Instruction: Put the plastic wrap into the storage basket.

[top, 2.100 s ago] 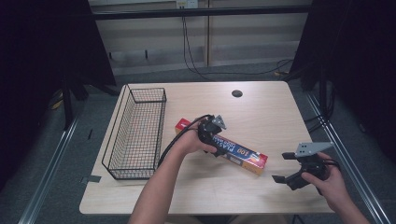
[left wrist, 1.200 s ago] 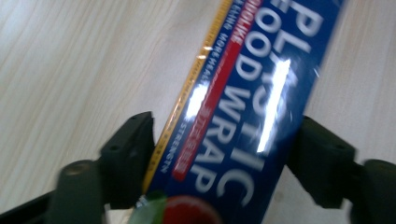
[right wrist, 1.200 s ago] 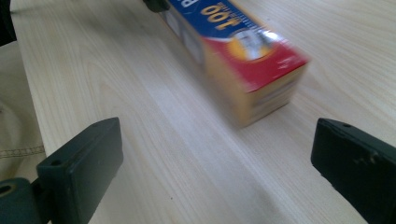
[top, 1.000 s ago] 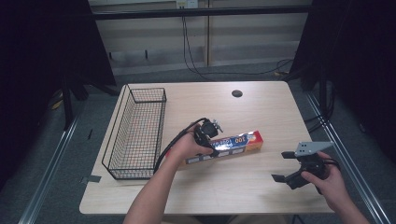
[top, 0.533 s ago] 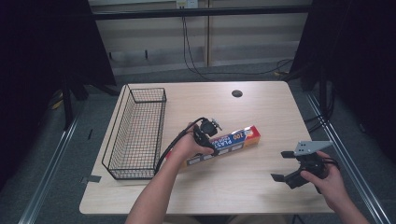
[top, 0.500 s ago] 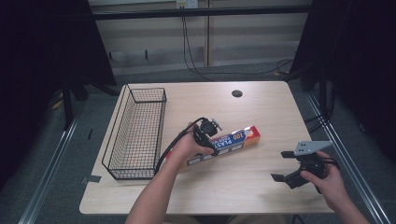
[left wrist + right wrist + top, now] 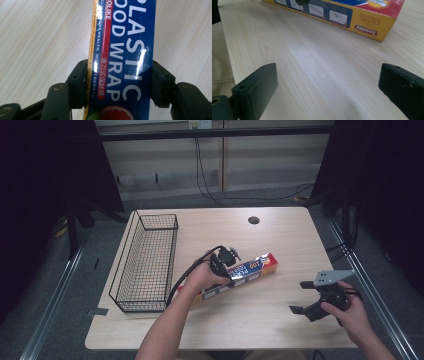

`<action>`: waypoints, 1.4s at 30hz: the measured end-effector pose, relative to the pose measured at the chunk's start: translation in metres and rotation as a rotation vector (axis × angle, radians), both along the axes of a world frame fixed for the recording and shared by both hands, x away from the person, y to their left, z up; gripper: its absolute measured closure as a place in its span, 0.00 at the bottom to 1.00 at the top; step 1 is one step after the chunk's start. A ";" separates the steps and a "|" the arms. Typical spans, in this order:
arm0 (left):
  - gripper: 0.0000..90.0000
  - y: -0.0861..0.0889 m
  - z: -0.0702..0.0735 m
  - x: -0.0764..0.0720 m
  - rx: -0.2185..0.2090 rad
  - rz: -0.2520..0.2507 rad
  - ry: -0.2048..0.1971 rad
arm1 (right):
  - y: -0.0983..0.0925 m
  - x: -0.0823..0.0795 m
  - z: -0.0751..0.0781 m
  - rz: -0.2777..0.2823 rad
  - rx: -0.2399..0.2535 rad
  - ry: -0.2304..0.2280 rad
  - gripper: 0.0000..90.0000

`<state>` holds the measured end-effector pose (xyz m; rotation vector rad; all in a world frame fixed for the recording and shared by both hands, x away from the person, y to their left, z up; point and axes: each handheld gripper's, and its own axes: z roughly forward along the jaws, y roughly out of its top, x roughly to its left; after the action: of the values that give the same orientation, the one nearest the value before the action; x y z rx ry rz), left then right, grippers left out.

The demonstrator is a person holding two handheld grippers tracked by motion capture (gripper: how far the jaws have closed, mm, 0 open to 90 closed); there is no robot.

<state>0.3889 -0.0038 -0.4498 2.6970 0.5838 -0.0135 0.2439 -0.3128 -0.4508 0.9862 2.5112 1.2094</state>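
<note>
A long blue, red and yellow plastic wrap box (image 7: 252, 269) lies slantwise on the table's middle, its red end toward the far right. My left gripper (image 7: 229, 271) is shut on it across its width. In the left gripper view both pads (image 7: 79, 82) press the sides of the box (image 7: 130, 32), and the jaws have just been closing on it. My right gripper (image 7: 299, 297) rests near the front right edge, open, with bare wood between its jaws (image 7: 327, 92). The yellow end of the box (image 7: 362, 22) lies beyond it.
A black wire basket (image 7: 122, 270) stands along the left side of the wooden table (image 7: 260, 325). A dark cable hole (image 7: 254, 220) sits at the back centre. The left gripper's cable loops between basket and box.
The left gripper has swung the box round, so its right end now points to the far right instead of the near right. The right gripper has stayed where it was.
</note>
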 end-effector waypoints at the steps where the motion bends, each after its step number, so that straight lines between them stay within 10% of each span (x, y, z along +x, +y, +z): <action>1: 0.47 0.000 0.001 0.000 -0.004 0.017 0.009 | -0.001 0.000 0.000 -0.005 0.002 0.004 0.02; 42: 0.49 0.056 0.074 0.002 -0.026 0.307 -0.024 | -0.002 0.000 0.002 -0.027 0.020 -0.001 0.02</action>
<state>0.3911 0.0520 -0.3755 2.5505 0.9750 0.0925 0.2436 -0.3149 -0.4492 1.0206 2.4817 1.2286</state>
